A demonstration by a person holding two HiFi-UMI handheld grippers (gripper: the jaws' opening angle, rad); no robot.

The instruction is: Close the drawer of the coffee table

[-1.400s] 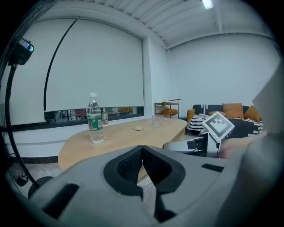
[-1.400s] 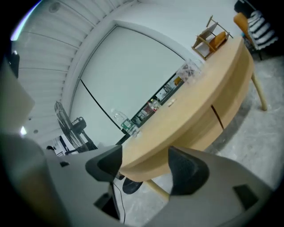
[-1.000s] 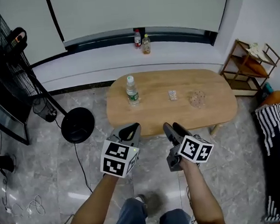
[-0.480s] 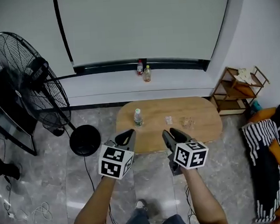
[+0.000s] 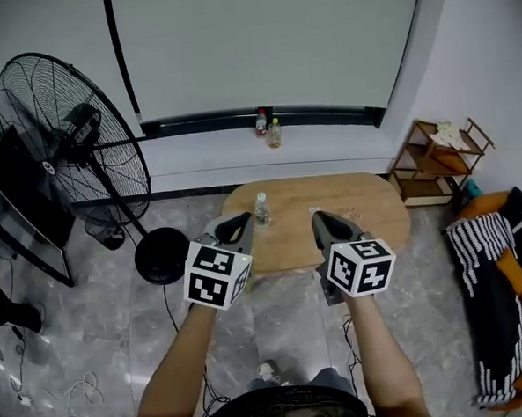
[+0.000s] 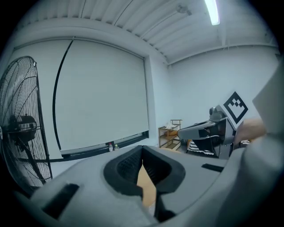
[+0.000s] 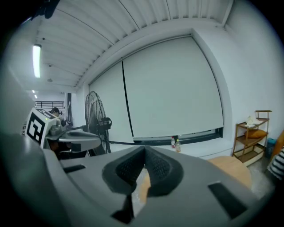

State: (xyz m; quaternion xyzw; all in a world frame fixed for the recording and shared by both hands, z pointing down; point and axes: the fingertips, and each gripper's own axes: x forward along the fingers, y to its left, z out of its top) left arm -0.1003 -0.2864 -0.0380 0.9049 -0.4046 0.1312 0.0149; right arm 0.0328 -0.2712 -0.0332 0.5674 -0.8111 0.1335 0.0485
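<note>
The coffee table (image 5: pixel 296 203) has a smooth, light wood top with a matt finish, over a glossy grey stone-look floor (image 5: pixel 74 320). The fan (image 5: pixel 71 127) has a cage of what is probably thin black metal wire.

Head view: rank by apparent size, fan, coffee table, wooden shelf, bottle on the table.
1. fan
2. coffee table
3. wooden shelf
4. bottle
Fan's head is nearer the camera, so its lead is unsure.

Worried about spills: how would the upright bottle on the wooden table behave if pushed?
Likely tips easily: the bottle is tall, narrow and upright on the coffee table. It looks like clear plastic, so probably light; once down, its round body may roll.
</note>
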